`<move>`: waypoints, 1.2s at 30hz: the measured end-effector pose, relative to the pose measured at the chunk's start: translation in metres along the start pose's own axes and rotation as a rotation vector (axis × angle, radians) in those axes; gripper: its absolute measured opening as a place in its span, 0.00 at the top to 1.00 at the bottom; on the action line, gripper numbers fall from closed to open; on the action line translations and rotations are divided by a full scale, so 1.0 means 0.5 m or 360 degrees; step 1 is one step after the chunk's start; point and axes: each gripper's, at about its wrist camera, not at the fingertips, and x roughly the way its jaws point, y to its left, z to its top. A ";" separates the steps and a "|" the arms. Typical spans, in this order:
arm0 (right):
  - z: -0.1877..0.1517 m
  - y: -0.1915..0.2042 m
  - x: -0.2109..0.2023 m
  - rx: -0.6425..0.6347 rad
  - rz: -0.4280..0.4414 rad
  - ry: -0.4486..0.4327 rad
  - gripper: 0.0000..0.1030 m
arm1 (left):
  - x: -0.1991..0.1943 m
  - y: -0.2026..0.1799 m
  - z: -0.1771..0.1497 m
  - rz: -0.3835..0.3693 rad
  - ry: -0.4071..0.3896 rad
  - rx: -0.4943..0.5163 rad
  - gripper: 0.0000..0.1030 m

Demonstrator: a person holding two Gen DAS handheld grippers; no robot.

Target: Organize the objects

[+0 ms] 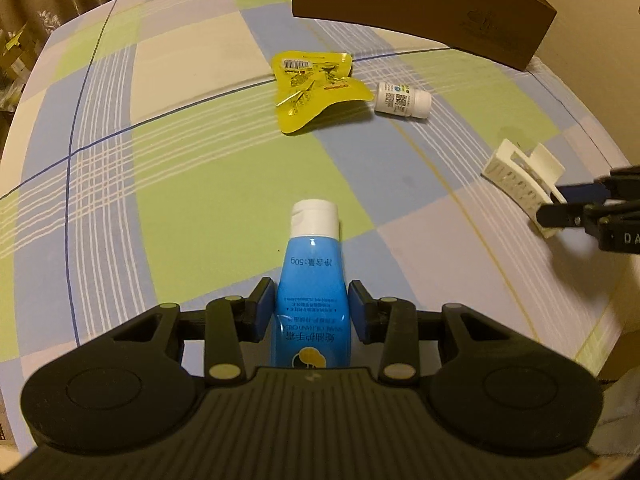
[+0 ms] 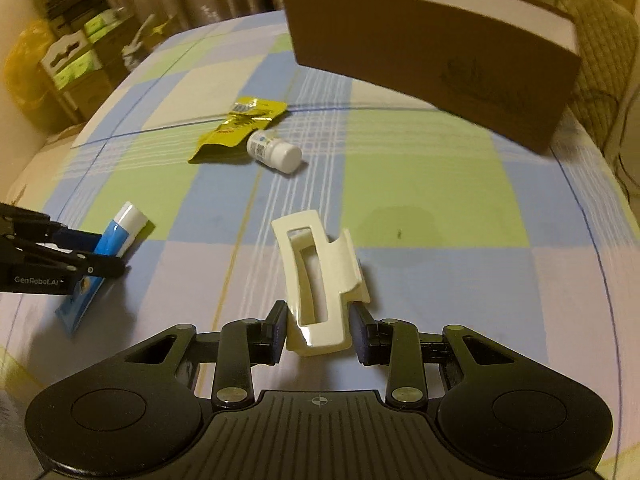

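Left gripper [image 1: 312, 307] straddling the blue hand-cream tube [image 1: 311, 300] about mid-body, blue pads touching or very nearly touching its flanks; firm pinch or mere bracket, cannot tell. Tube flat on the checked tablecloth [image 1: 200, 208], white flip cap pointing away, crimped tail back toward the camera. Probably approached along the long axis so the soft, glossy plastic gets squeezed across its narrow width rather than rolled.

Right gripper [image 2: 319, 332] likewise bracketing the cream-white hair claw clip [image 2: 318, 280] at its near end, pads just beside the hard, smooth shell; contact likely but not certain. Clip rigid, slotted through the middle, toothed edge visible from the left view, so little give expected under pressure and some risk of slipping.

Farther out, well apart from both grippers: yellow foil sachet [image 1: 314, 90], crinkled and shiny, lying flat, with small white pill bottle [image 1: 402, 100] on its side just beside it, round and liable to roll. Beyond those, open brown cardboard box [image 2: 432, 64], pale inside, presumably the destination for everything. Nothing lifted yet.
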 end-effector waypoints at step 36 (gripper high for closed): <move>0.052 -0.028 -0.002 0.0000 -0.0033 -0.0077 0.63 | -0.013 -0.013 0.029 0.0077 -0.0030 -0.0164 0.69</move>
